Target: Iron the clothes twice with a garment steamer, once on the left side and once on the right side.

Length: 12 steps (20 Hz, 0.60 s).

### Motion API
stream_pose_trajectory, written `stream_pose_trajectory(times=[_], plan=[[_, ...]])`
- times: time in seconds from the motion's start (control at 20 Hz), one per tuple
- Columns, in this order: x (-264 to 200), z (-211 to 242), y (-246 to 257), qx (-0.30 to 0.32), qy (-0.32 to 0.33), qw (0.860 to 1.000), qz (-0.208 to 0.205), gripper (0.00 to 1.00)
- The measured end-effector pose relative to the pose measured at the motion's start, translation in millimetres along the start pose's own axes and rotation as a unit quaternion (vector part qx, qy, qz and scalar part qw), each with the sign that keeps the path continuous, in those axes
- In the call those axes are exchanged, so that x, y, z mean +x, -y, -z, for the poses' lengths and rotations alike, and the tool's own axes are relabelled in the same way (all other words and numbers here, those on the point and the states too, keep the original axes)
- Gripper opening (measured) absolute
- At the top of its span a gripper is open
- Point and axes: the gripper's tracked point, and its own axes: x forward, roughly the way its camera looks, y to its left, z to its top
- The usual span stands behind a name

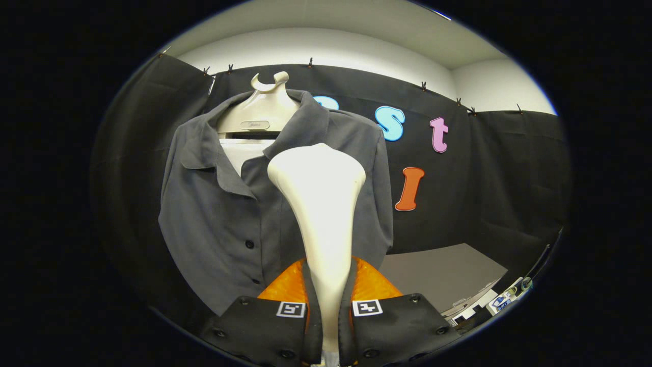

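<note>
A dark grey button-up shirt (219,219) hangs on a cream hanger stand (265,109), collar open, several dark buttons running down its front. My gripper (328,293) is shut on the handle of a cream garment steamer (318,188), both fingers pressing its narrow neck. The steamer rises between the fingers and its wide head sits against or just in front of the shirt's chest, to the right of the button line. The steamer hides part of the shirt's right side.
Black cloth walls surround the stand. To the right beyond the fingers lies a grey table surface (443,275), with small items (501,300) at its near right edge. Above the cloth runs a white wall (356,46).
</note>
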Motion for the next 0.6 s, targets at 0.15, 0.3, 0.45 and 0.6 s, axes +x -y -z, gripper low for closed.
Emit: stream_pose_trajectory(times=[0.15,0.3,0.45,0.6], plan=[[7,10,-1,0.004,-0.004,1.000,-0.004,0.20],[14,22,-2,0.007,-0.006,1.000,-0.004,0.20],[20,33,-3,0.010,-0.008,1.000,-0.007,0.20],[23,44,-3,0.012,-0.011,1.000,-0.006,0.20]])
